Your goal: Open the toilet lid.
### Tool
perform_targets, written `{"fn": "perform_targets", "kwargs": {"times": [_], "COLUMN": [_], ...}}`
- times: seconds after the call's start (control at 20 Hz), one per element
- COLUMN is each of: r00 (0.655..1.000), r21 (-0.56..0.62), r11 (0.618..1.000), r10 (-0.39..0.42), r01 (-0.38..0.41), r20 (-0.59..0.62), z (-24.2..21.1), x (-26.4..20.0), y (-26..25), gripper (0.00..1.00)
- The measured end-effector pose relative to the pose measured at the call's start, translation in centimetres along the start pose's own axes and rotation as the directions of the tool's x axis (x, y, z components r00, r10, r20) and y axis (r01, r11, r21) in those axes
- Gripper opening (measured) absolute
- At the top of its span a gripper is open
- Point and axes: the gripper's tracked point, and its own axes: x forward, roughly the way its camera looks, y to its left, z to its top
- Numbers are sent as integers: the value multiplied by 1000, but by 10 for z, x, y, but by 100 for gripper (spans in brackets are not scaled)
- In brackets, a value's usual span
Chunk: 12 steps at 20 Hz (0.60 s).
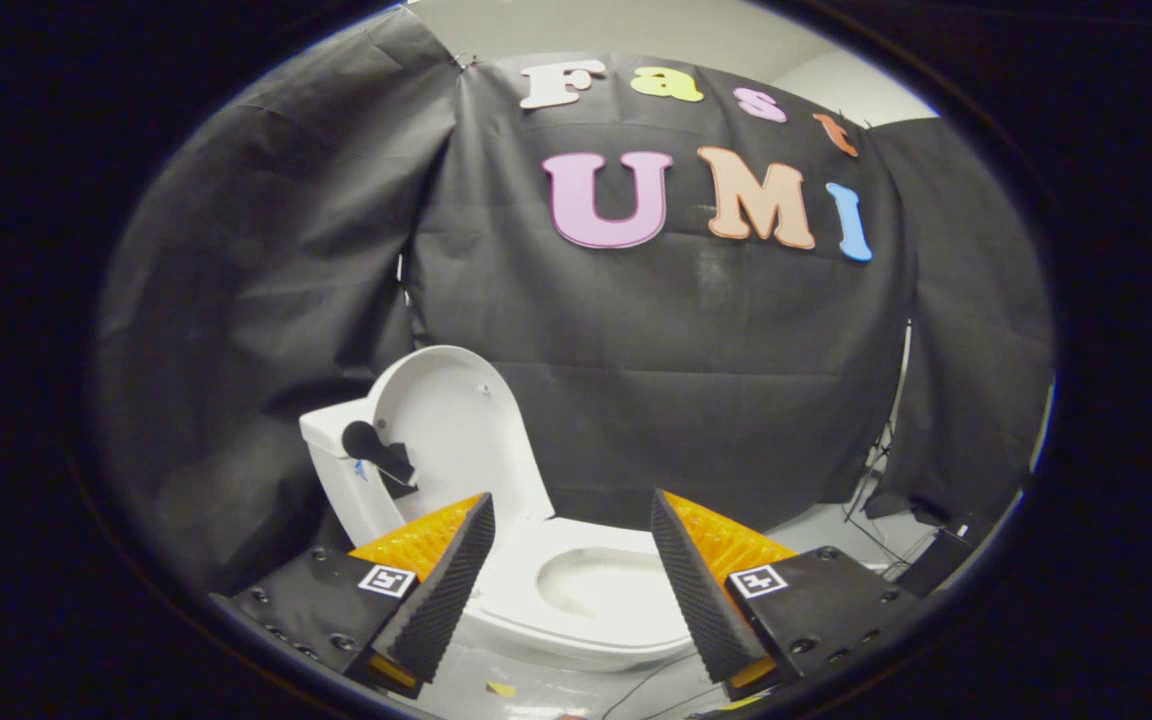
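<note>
Now, in the gripper view, the gripper (572, 500) is hovering with its fingers (446, 590) spread wide apart and gripping nothing, nothing pressing on either one. Between and just beyond them the toilet (526, 590) is sitting on a pale floor (816, 525), its seat ring (556, 620) lying flat and the bowl (601, 585) showing open in the gap between the fingers. The lid (451, 425) is standing raised, already open, tilting back against the tank (336, 440) behind it, and its pale inner face is turning toward the camera. The lid is rising beyond the left finger, well apart from it, and neither finger is touching any part of the toilet. A dark rounded piece (376, 452) is sitting on the tank side beside the lid; what it is cannot be told. Black cloth (636, 380) is hanging behind the toilet as the booth wall, drooping in folds to either side. Beyond the right finger, thin cables (876, 470) are trailing down by the cloth to the floor, and a dark boxy thing (936, 560) is lying near them. A small yellow scrap (501, 689) is lying on the floor just under the toilet's front, between the finger bases.
</note>
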Motion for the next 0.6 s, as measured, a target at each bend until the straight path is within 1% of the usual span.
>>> {"fn": "perform_targets", "kwargs": {"times": [0.1, 0.2, 0.45, 0.5, 0.6], "r00": [1000, 1000, 997, 998, 999], "r21": [-24, -16, 6, 11, -17], "r11": [1000, 1000, 1000, 1000, 999], "r10": [-1, -9, 7, 15, 43], "r01": [1, 9, -7, -16, -43], "r20": [0, 23, 72, 66, 22], "z": [2, 12, 20, 15, 4], "x": [-6, -8, -12, -13, -17], "y": [-17, -32, -38, -36, -35], "gripper": [98, 98, 98, 98, 98]}}
